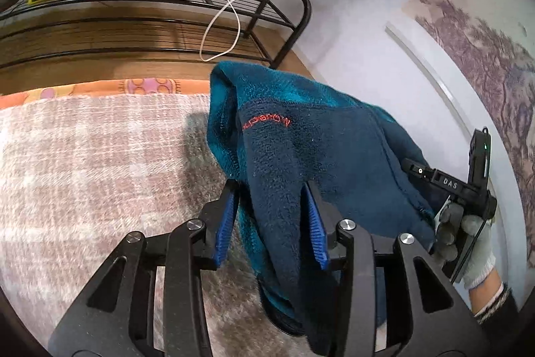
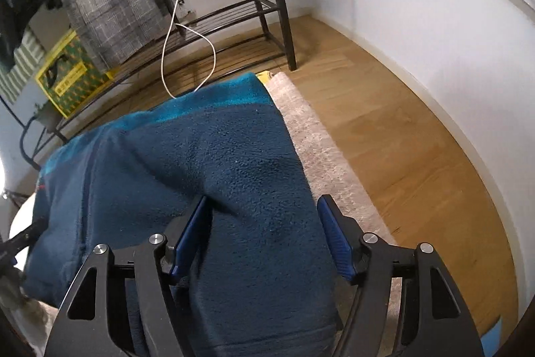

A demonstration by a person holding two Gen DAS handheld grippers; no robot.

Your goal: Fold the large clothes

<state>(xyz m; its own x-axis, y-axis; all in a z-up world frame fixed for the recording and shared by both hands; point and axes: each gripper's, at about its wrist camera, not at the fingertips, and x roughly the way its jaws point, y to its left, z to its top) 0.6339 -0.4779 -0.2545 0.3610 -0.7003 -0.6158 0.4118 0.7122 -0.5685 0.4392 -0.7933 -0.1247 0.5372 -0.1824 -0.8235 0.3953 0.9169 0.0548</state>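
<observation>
From the left wrist, the blue fleece garment (image 1: pixel 301 156) hung in a fold above the checked pink blanket (image 1: pixel 100 163), whose near and left stretch lay bare up to its orange edge, and the left gripper (image 1: pixel 271 199) angled down with jaws spread around a hanging fold, the pads apparently not pressing it; a gloved hand (image 1: pixel 464 240) held the other tool at right. From the right wrist, the garment covered the blanket's left part, bare wooden floor (image 2: pixel 401 139) ran to the white wall, and the right gripper (image 2: pixel 264 209) pointed steeply down, jaws wide over the fleece.
</observation>
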